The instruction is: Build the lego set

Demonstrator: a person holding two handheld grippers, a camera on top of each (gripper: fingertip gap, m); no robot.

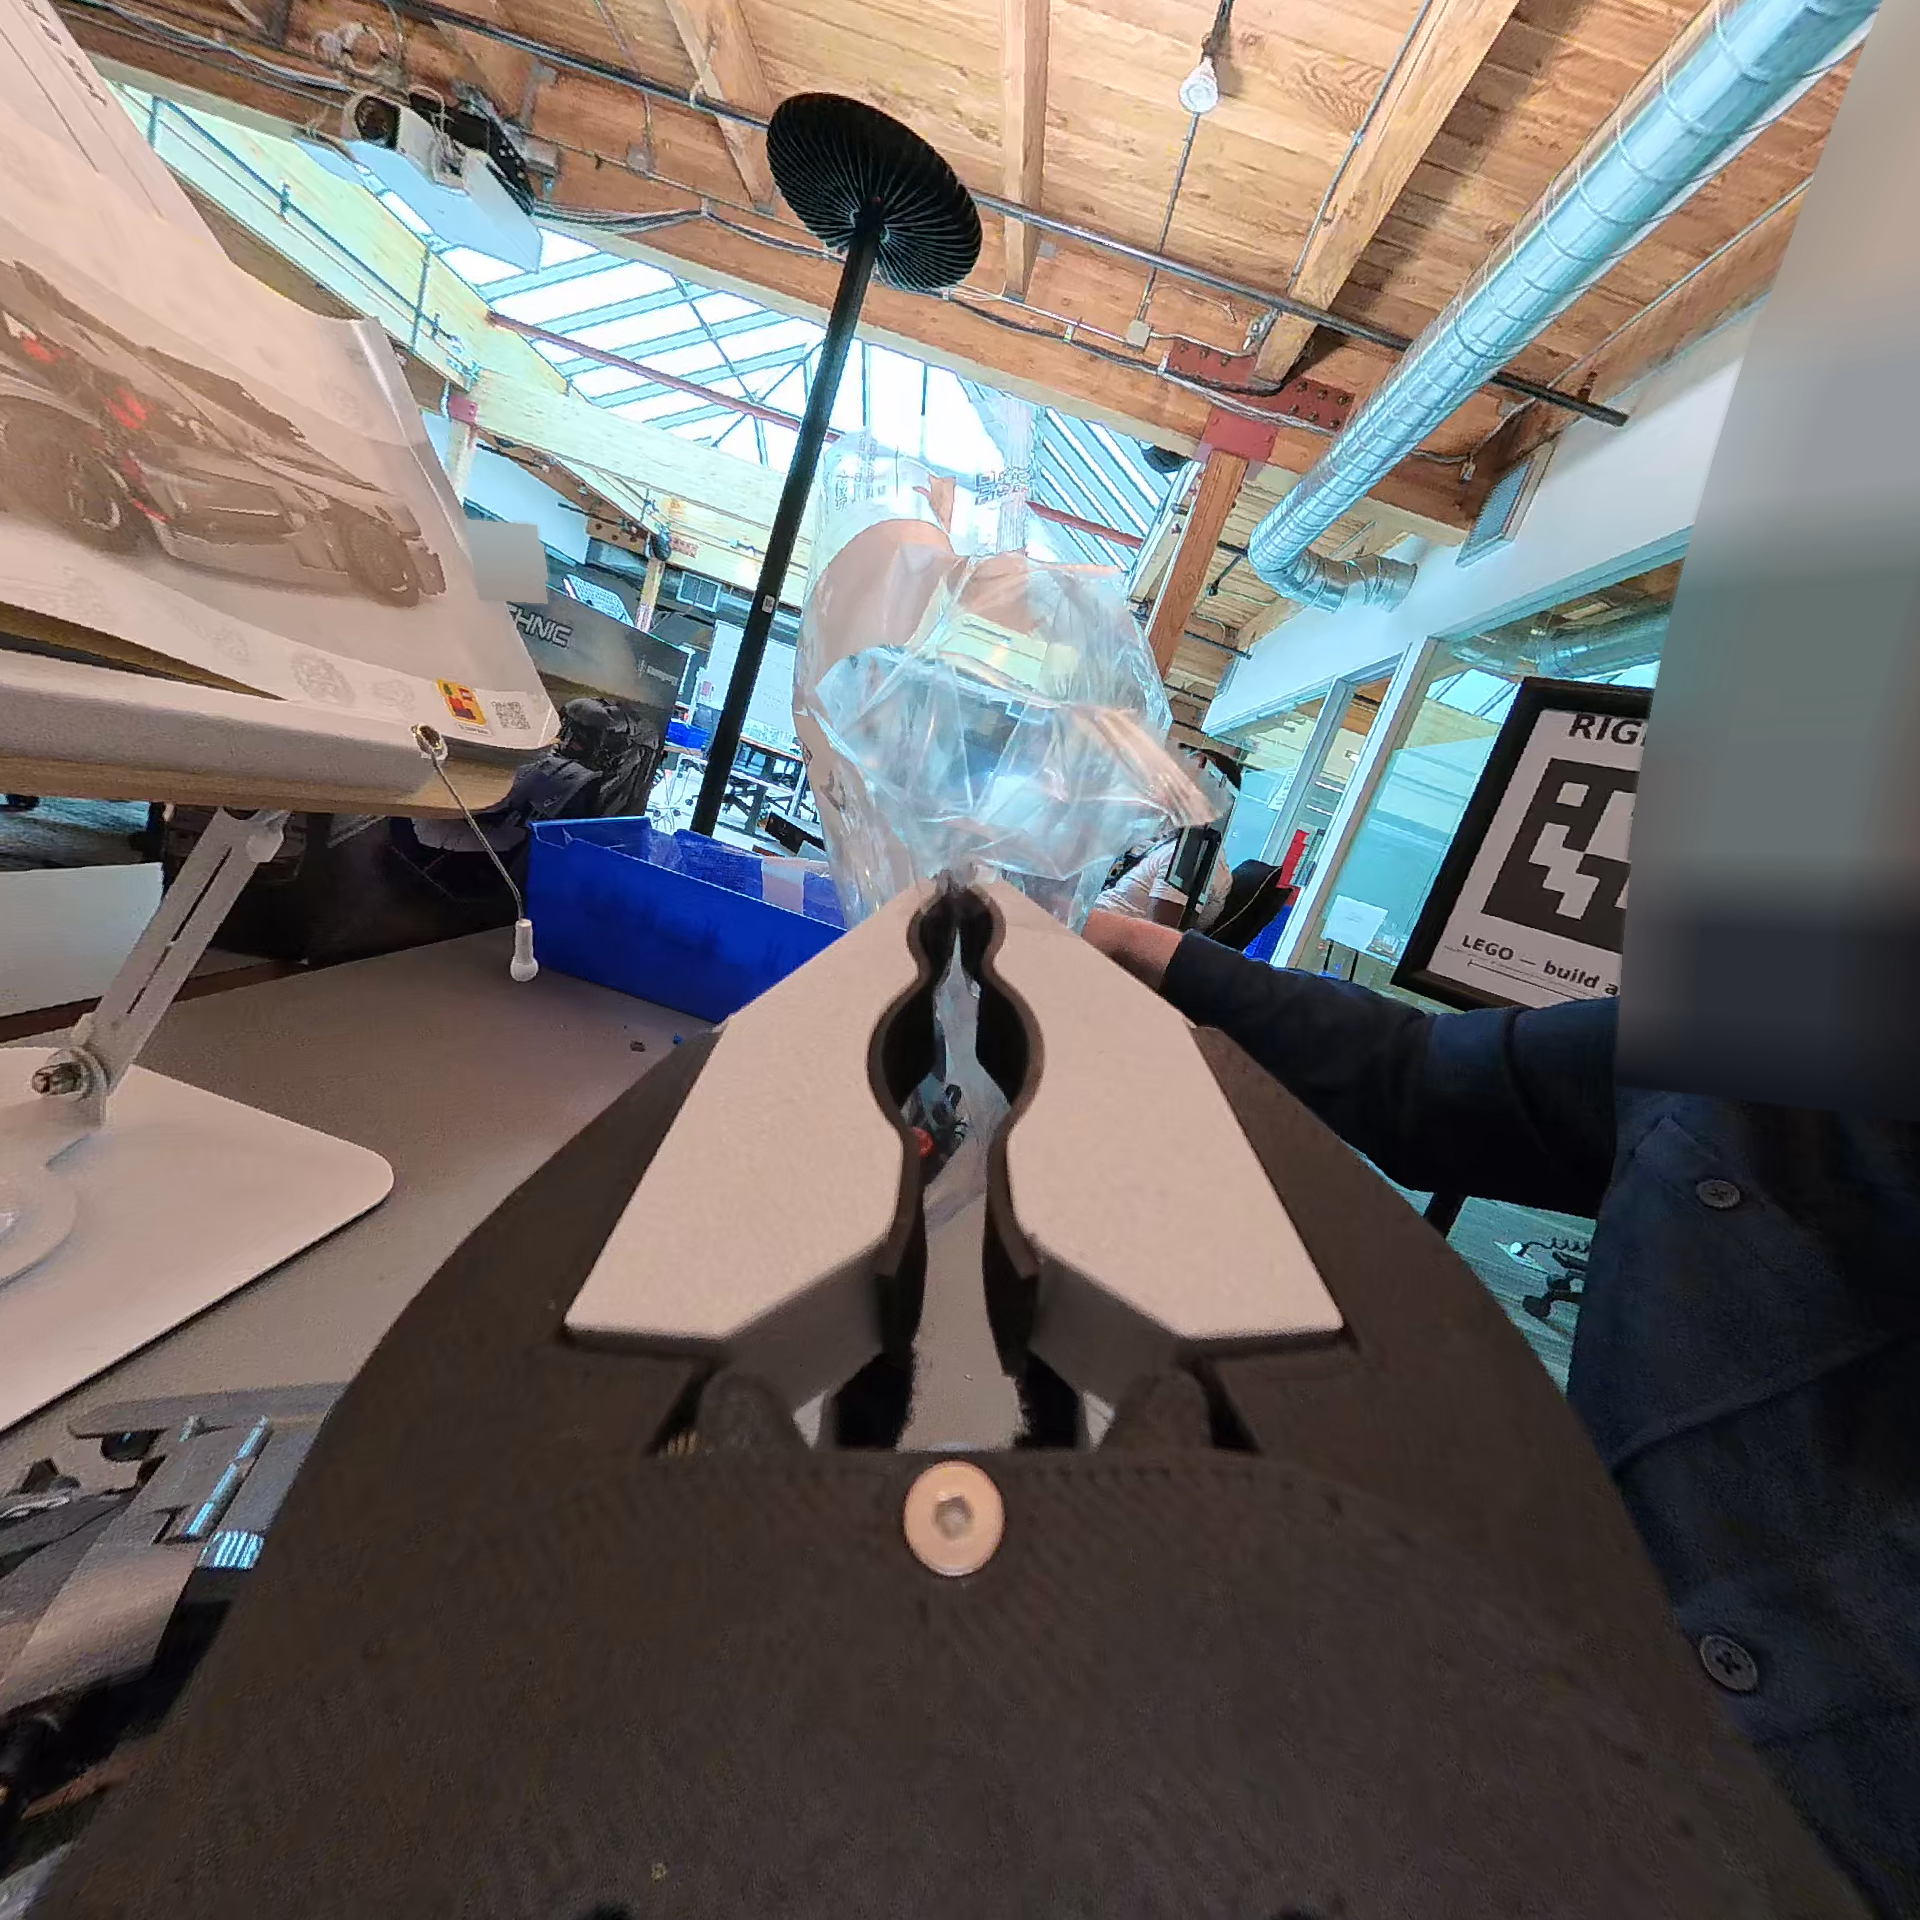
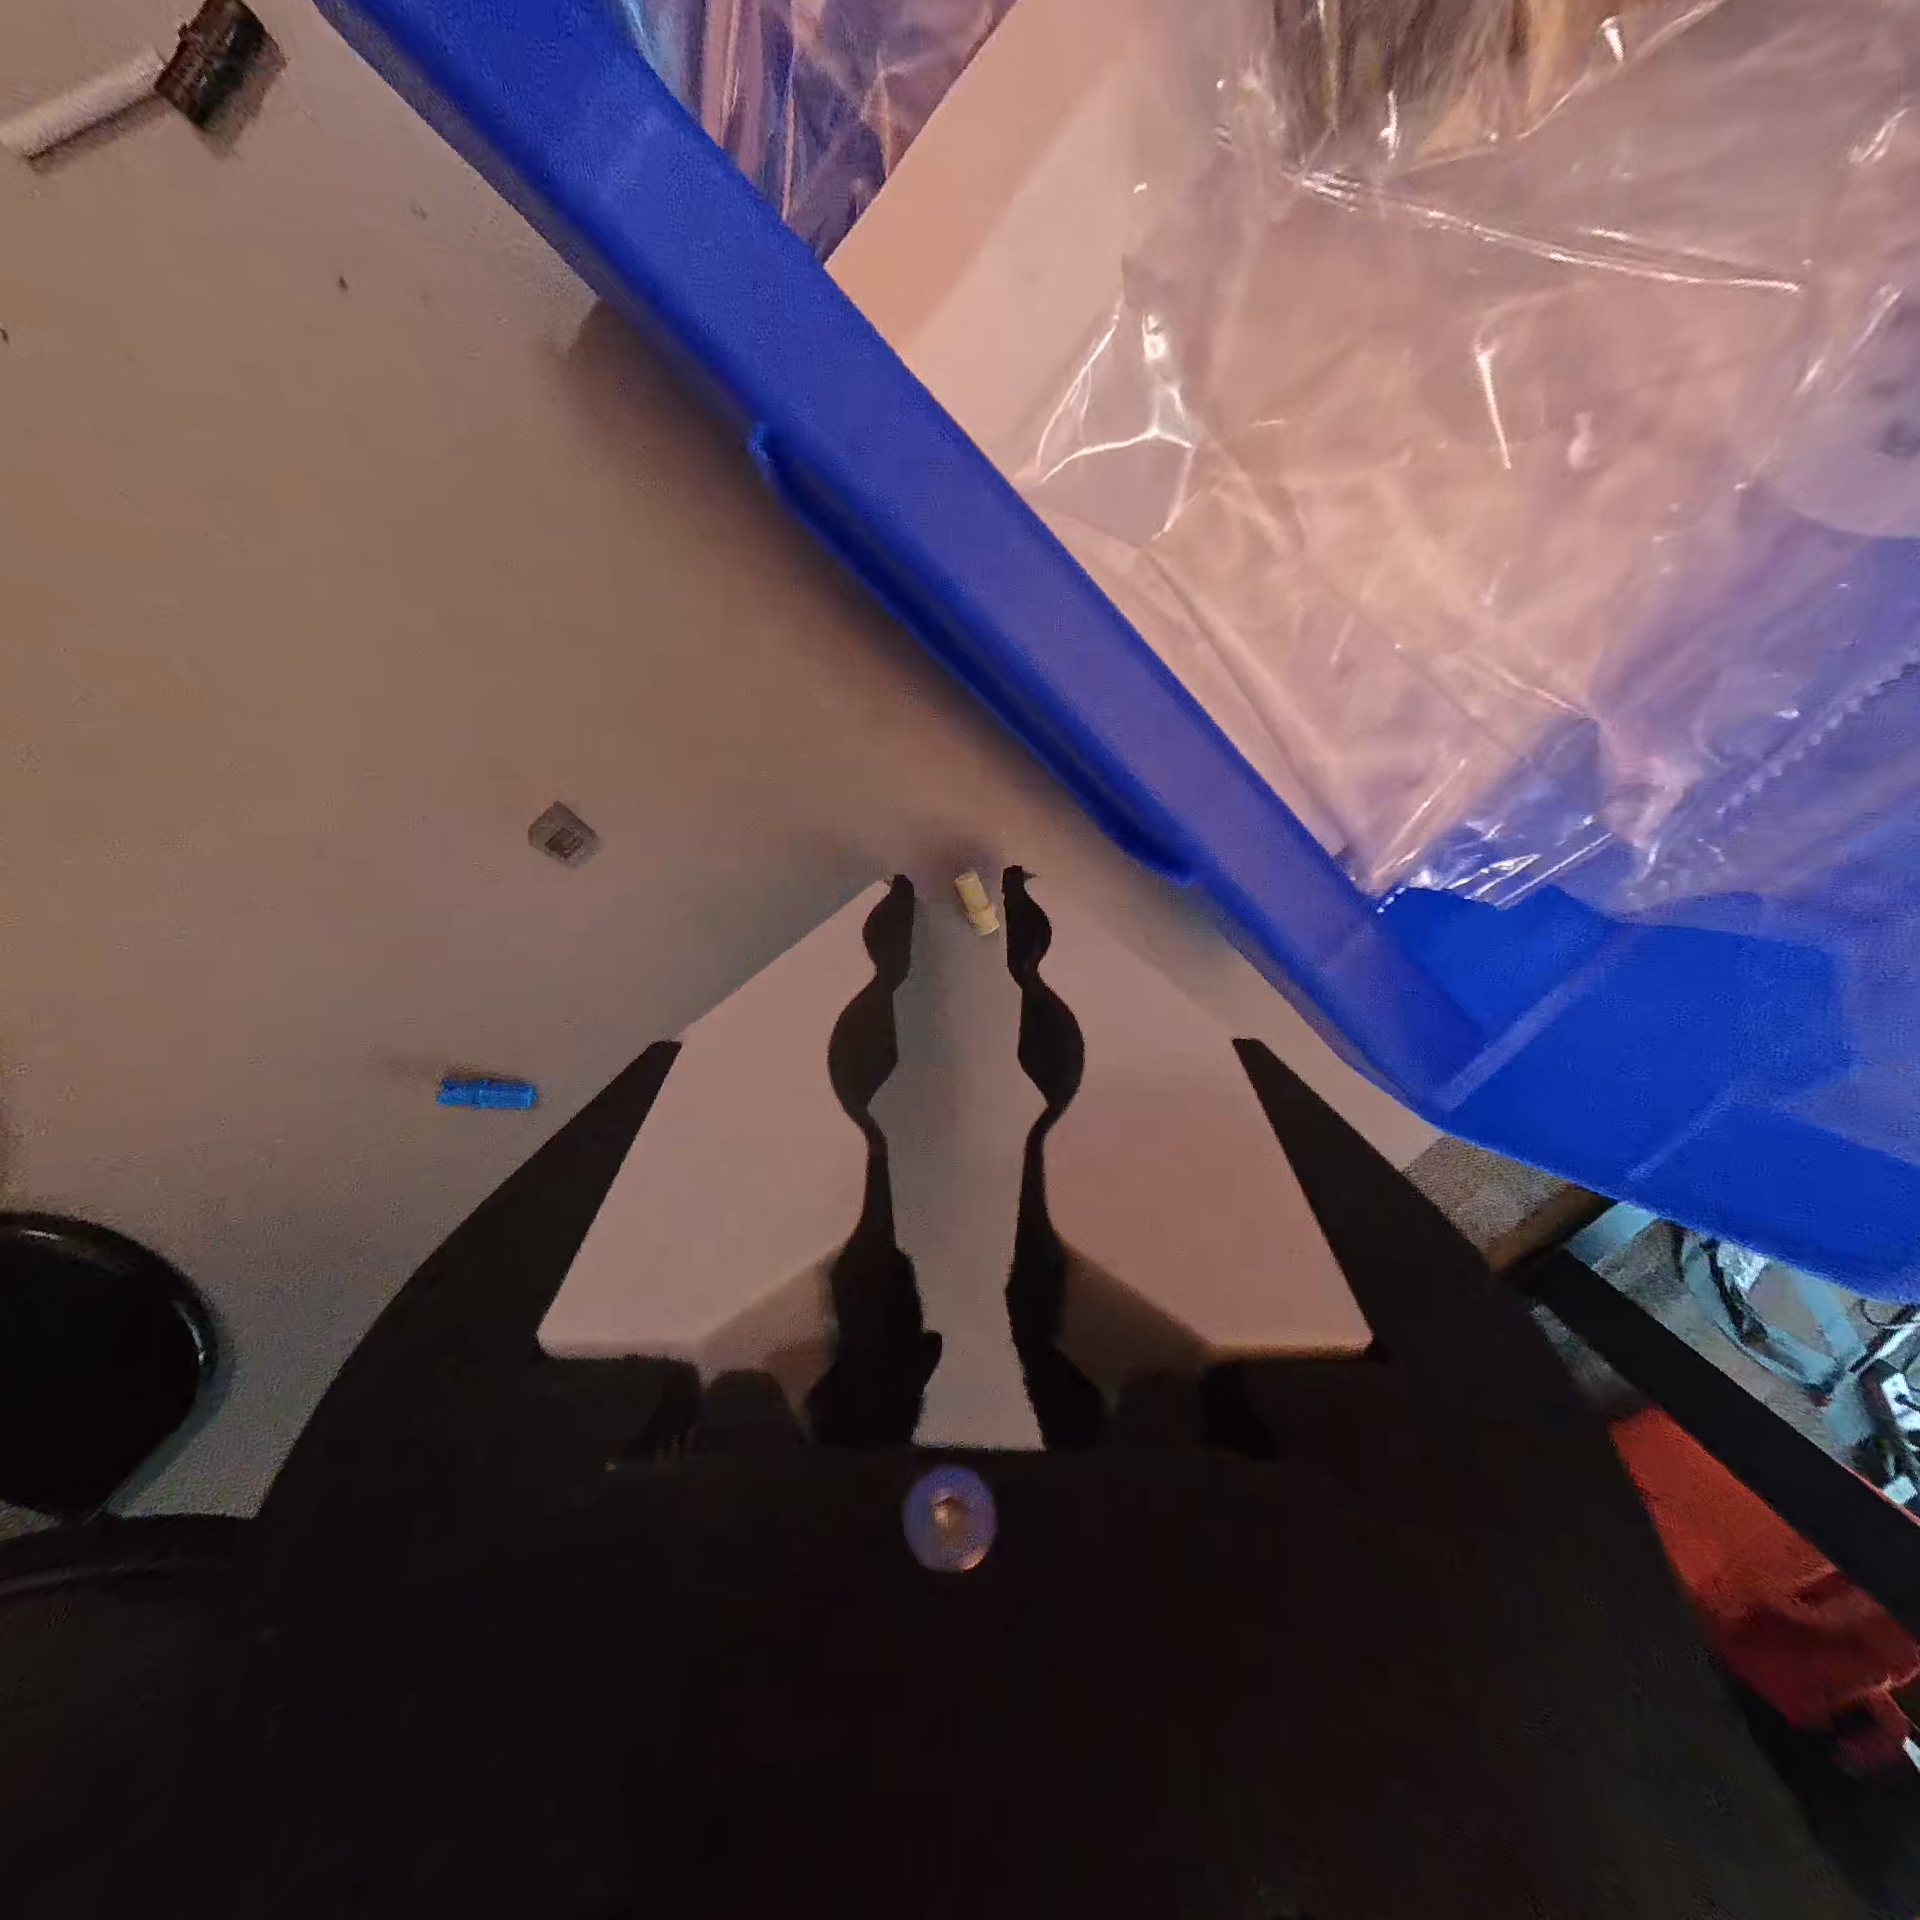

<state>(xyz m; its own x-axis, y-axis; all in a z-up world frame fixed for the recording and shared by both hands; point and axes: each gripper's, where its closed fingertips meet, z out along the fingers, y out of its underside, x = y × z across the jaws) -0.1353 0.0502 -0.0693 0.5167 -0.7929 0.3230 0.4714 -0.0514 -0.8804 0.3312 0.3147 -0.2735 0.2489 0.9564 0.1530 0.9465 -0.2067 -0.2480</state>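
In the left wrist view the left gripper (image 1: pixel 951 894) sits at the centre of the frame with its jaws pinched together on a clear plastic bag (image 1: pixel 977 707), which balloons up above the fingertips toward the middle of the frame; the film also runs down through the gap between the fingers, where a few small dark and red pieces (image 1: pixel 935 1127) show inside it, too small to tell apart. Behind the bag, at mid-left, stands a blue bin (image 1: pixel 665 925) on the grey table (image 1: pixel 416 1049). In the upper left an instruction booklet (image 1: pixel 208 488) with a car picture lies on a tilted white stand (image 1: pixel 156 1184). A black pole lamp (image 1: pixel 831 364) rises in the centre, and a person's dark sleeve (image 1: pixel 1382 1060) crosses the right side, in front of a framed black-and-white marker sign (image 1: pixel 1538 842). In the right wrist view the right gripper (image 2: pixel 957 883) points down at the table (image 2: pixel 260 520) with its jaws parted, and a small cream peg (image 2: pixel 974 904) lies on the surface between the fingertips, apparently untouched by either. A blue pin (image 2: pixel 486 1093) lies at lower left of the tips, and a small grey square piece (image 2: pixel 563 831) sits a little higher. The blue bin (image 2: pixel 935 488) runs diagonally from top centre to lower right, holding crumpled clear plastic bags (image 2: pixel 1455 468). A black round object (image 2: pixel 94 1351) sits at the left edge.
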